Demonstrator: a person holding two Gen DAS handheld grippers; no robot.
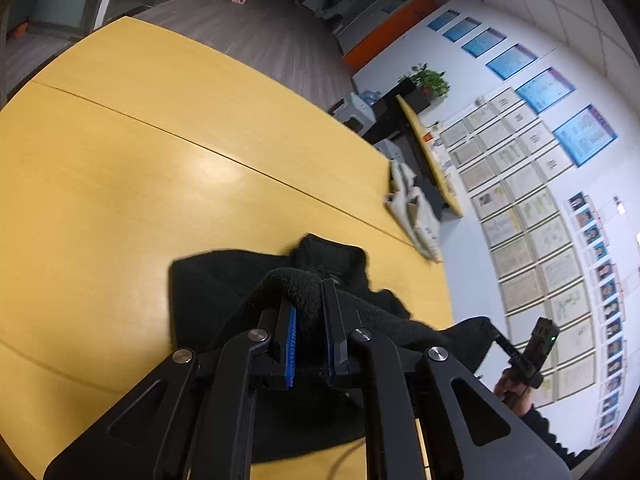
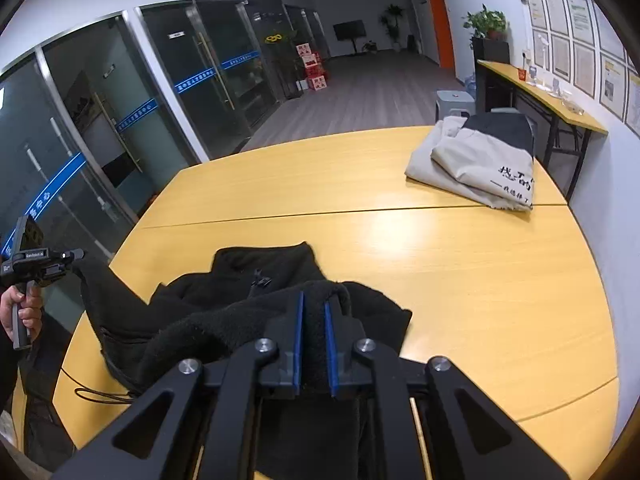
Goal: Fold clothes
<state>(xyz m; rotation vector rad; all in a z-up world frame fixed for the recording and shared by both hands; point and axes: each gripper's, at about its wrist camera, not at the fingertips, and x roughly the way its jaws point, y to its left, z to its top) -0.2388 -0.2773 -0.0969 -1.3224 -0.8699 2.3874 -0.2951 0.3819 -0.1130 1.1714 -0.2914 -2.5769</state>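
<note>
A black fleece jacket [image 1: 224, 292] lies bunched on the yellow table [image 1: 120, 160]. My left gripper [image 1: 306, 300] is shut on a fold of its fabric, which bulges up between the blue pads. In the right wrist view the same black fleece jacket [image 2: 240, 296] shows its collar and zipper pull, and my right gripper [image 2: 314, 300] is shut on another fold of it. Each gripper shows in the other's view: the right one [image 1: 500, 340] off the table's right edge, the left one [image 2: 78, 256] at far left, held by a hand [image 2: 24, 308], with fleece hanging from it.
A folded beige and dark garment [image 2: 480, 160] lies at the table's far right corner, also seen as a pale bundle [image 1: 412, 208]. A seam crosses the yellow table [image 2: 360, 184]. Beyond stand a narrow side table [image 2: 552, 96], a grey stool [image 2: 454, 102] and glass doors [image 2: 120, 120].
</note>
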